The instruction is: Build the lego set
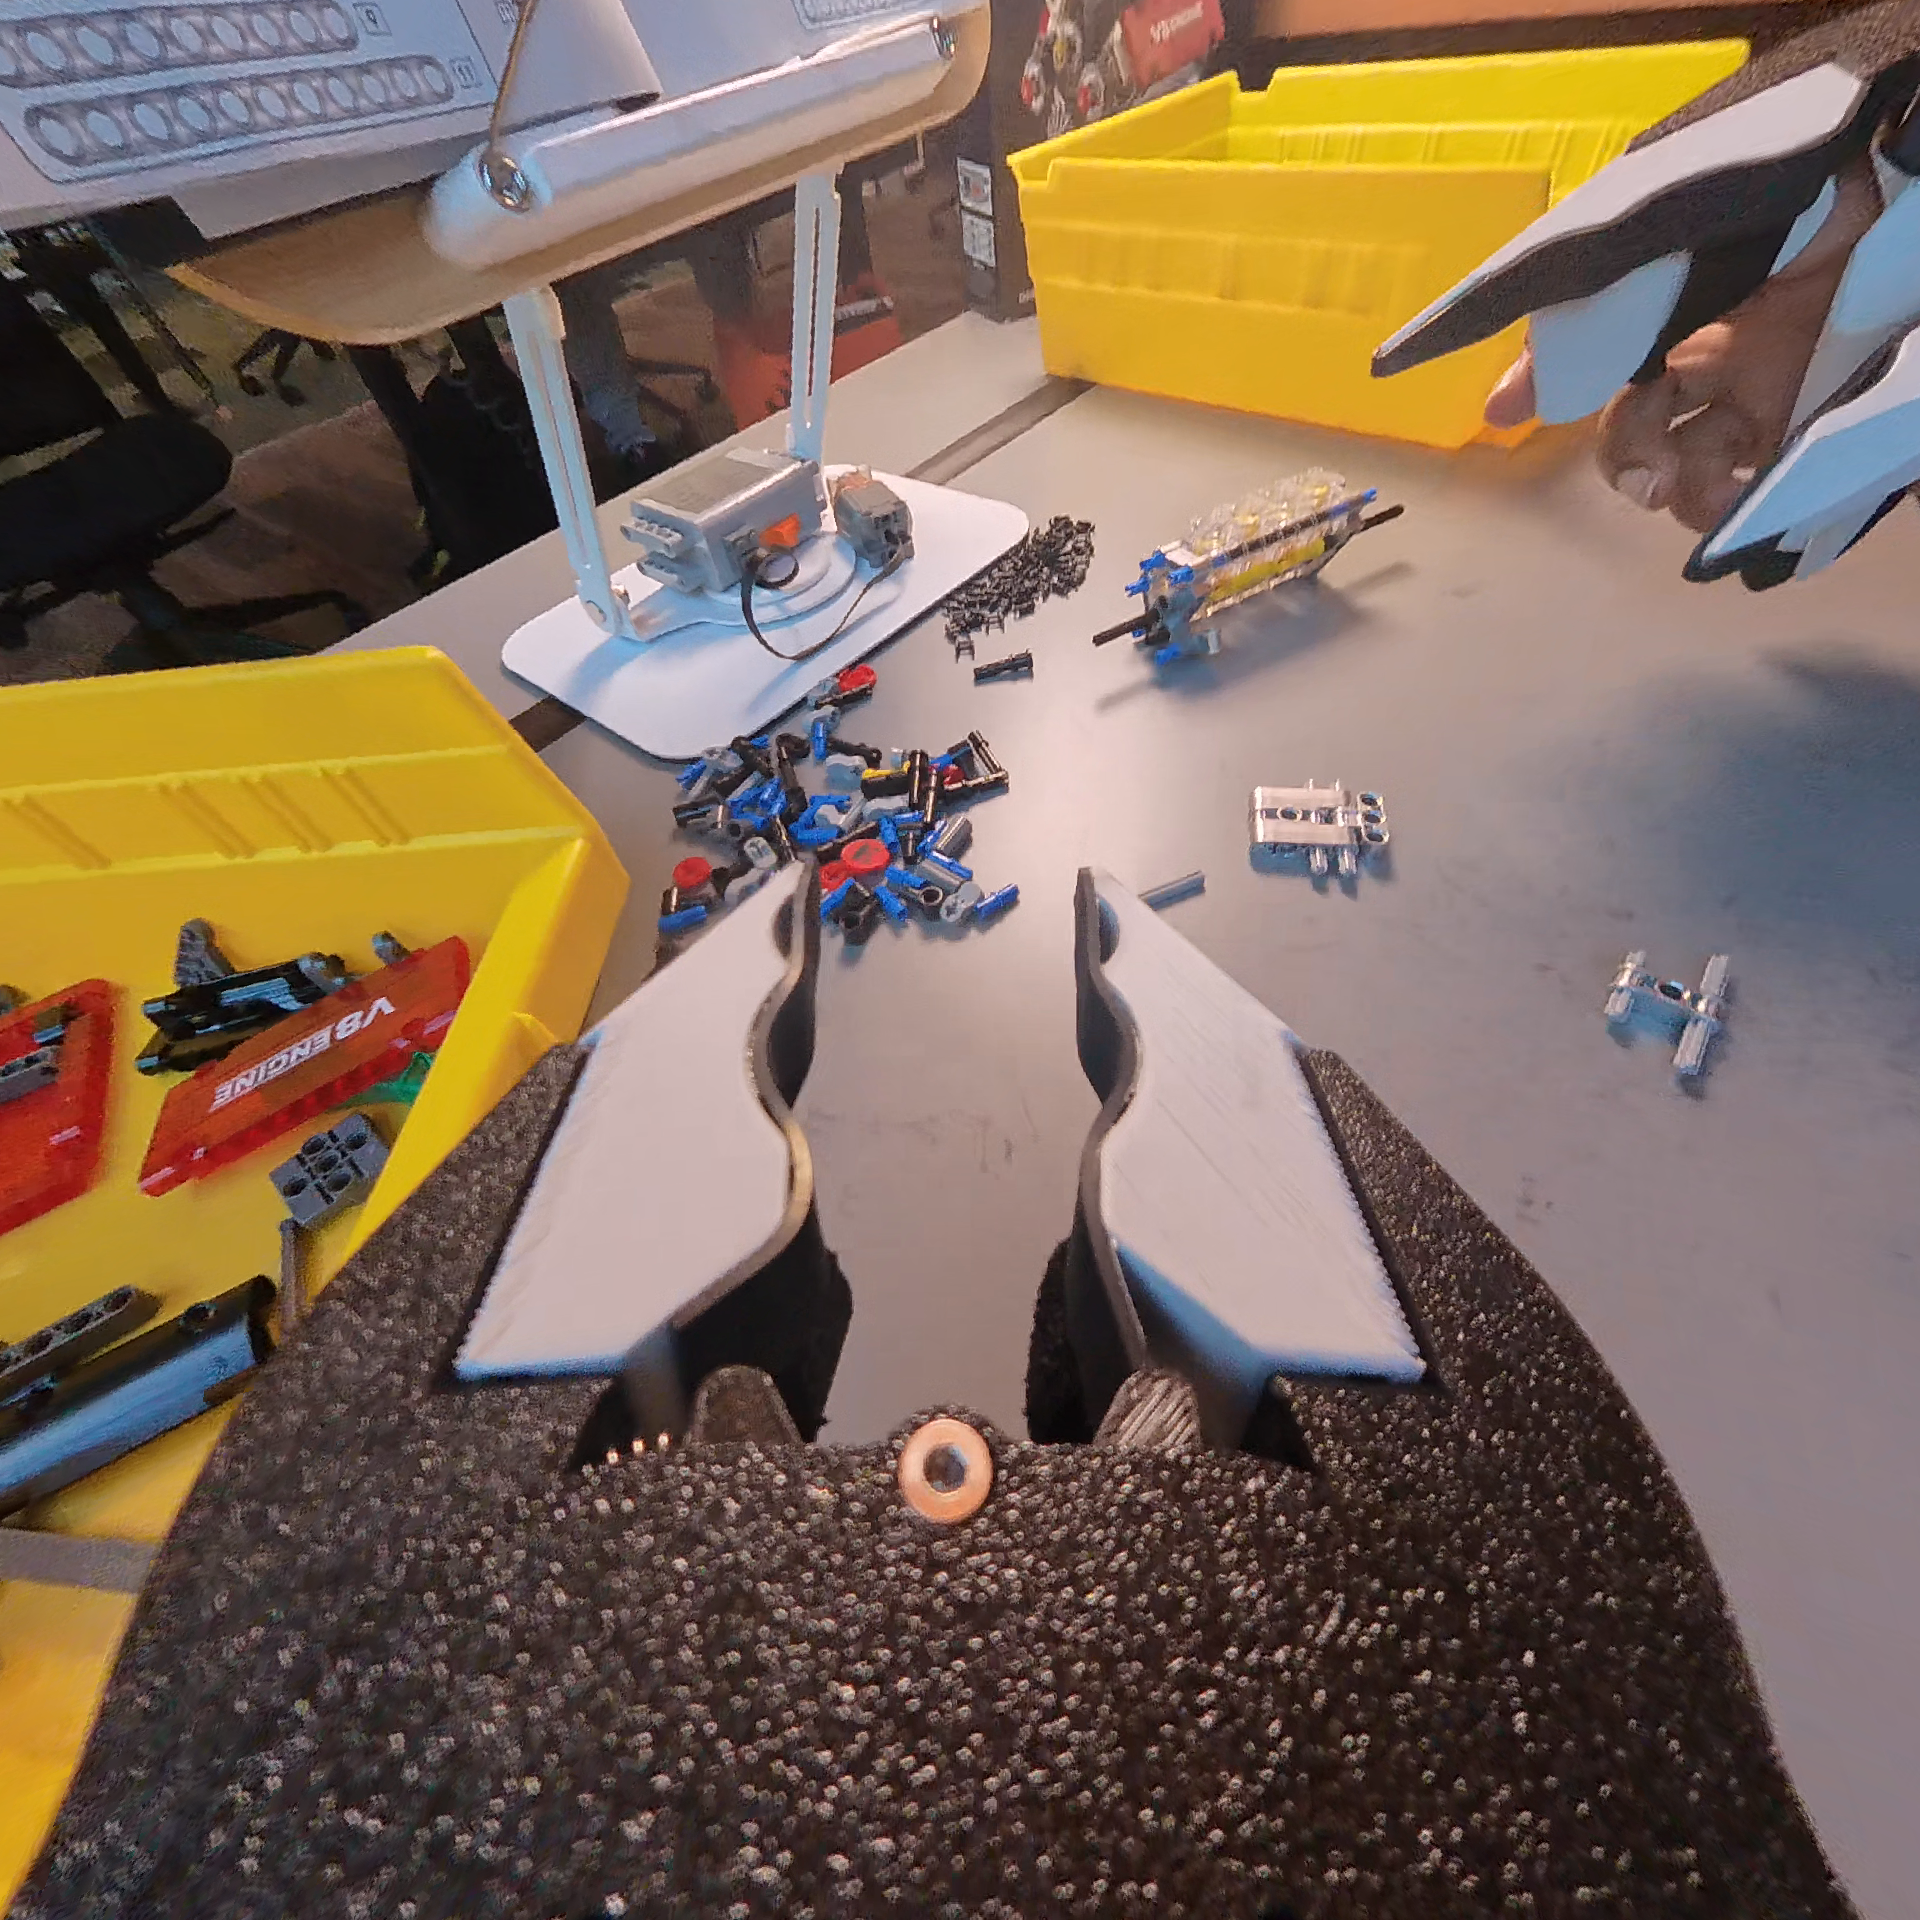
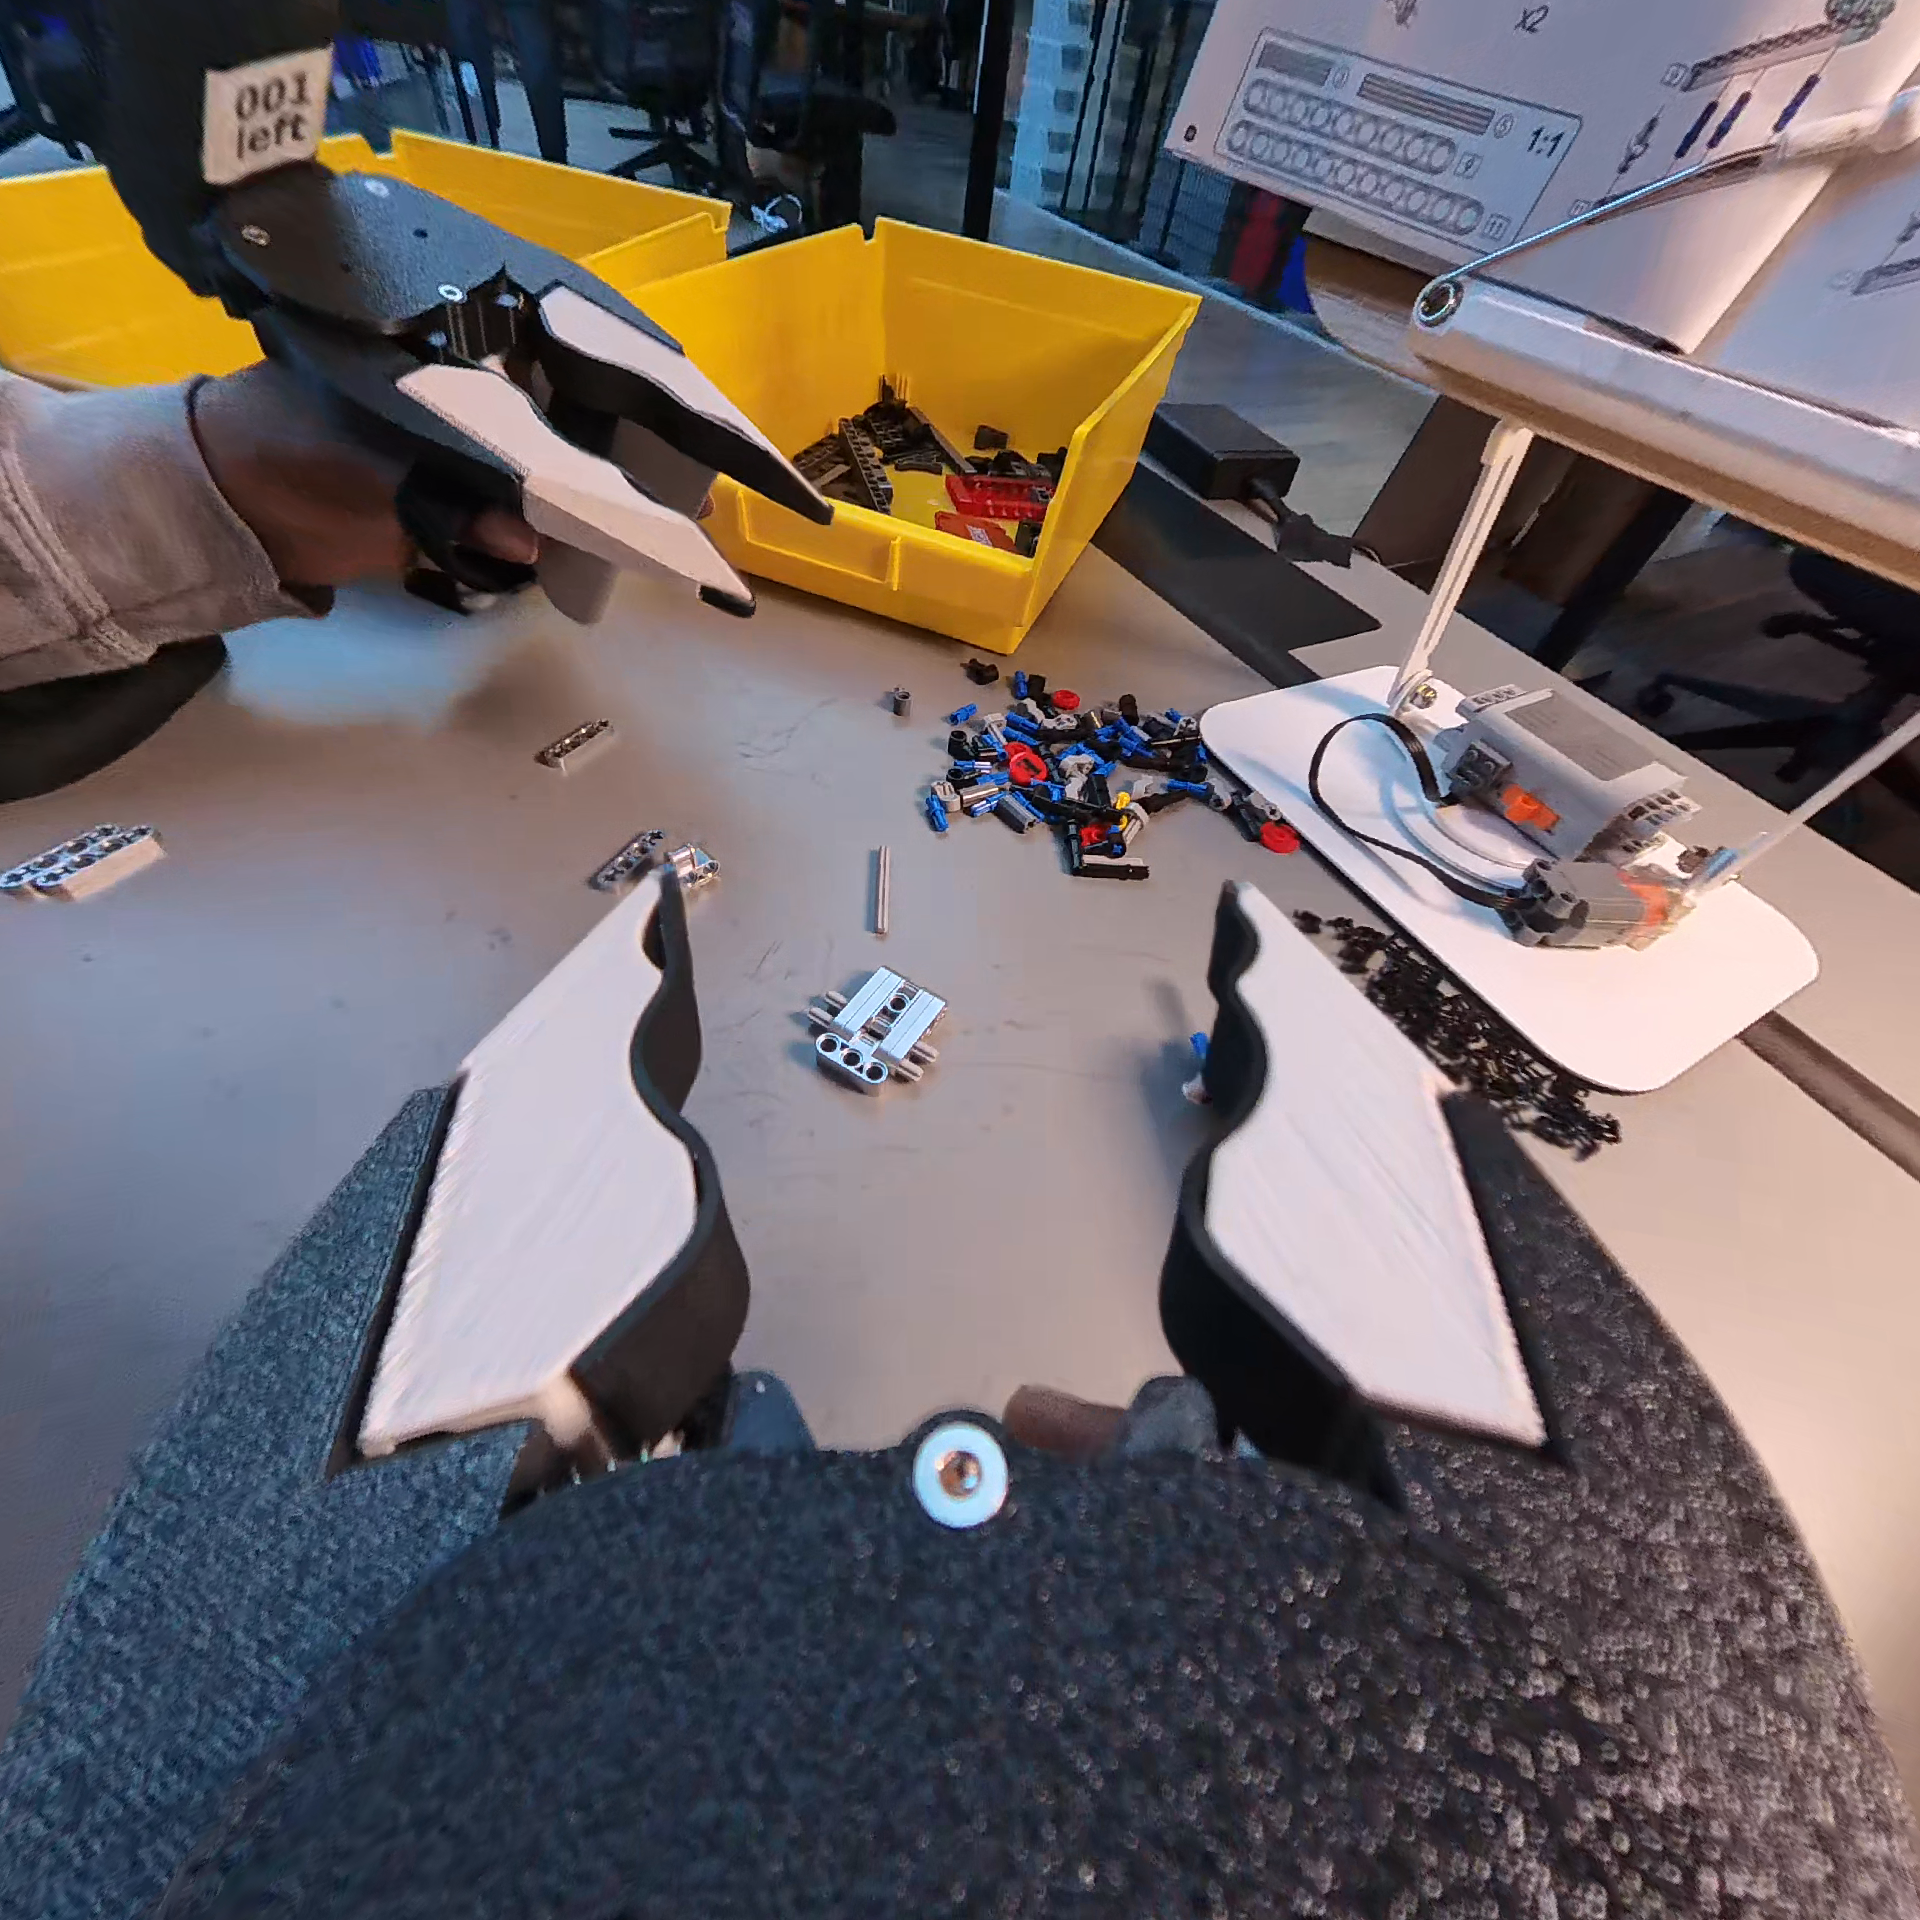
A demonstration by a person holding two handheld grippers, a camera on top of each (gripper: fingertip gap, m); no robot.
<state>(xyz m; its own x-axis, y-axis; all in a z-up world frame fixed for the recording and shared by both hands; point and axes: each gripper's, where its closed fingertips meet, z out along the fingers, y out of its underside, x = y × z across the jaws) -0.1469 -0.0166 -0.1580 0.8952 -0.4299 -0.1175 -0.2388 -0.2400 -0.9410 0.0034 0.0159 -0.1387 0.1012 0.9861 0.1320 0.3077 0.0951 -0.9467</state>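
My left gripper [image 1: 943, 888] is open and empty, held above the grey table just short of a pile of small blue, black and red pins [image 1: 842, 831]. My right gripper [image 2: 951, 894] is open and empty, and a grey beam assembly [image 2: 878, 1029] lies on the table between its fingers. A thin grey axle [image 2: 881, 888] lies just beyond that. The assembly also shows in the left wrist view [image 1: 1314, 826], with a smaller grey piece [image 1: 1668, 1008] to its right. A clear, yellow and blue engine block [image 1: 1247, 566] lies under the right gripper [image 1: 1543, 465].
A yellow bin [image 1: 312, 831] with red panels and dark parts stands at the left, and another yellow bin [image 1: 1247, 229] at the back right. A white book-stand base [image 2: 1662, 997] carries a grey battery box [image 2: 1558, 769] and a motor. Black pins [image 2: 1455, 1029] and loose grey beams [image 2: 78, 862] lie around. The thin grey axle [image 2: 881, 888] lies around 10 cm away from my left fingertips.
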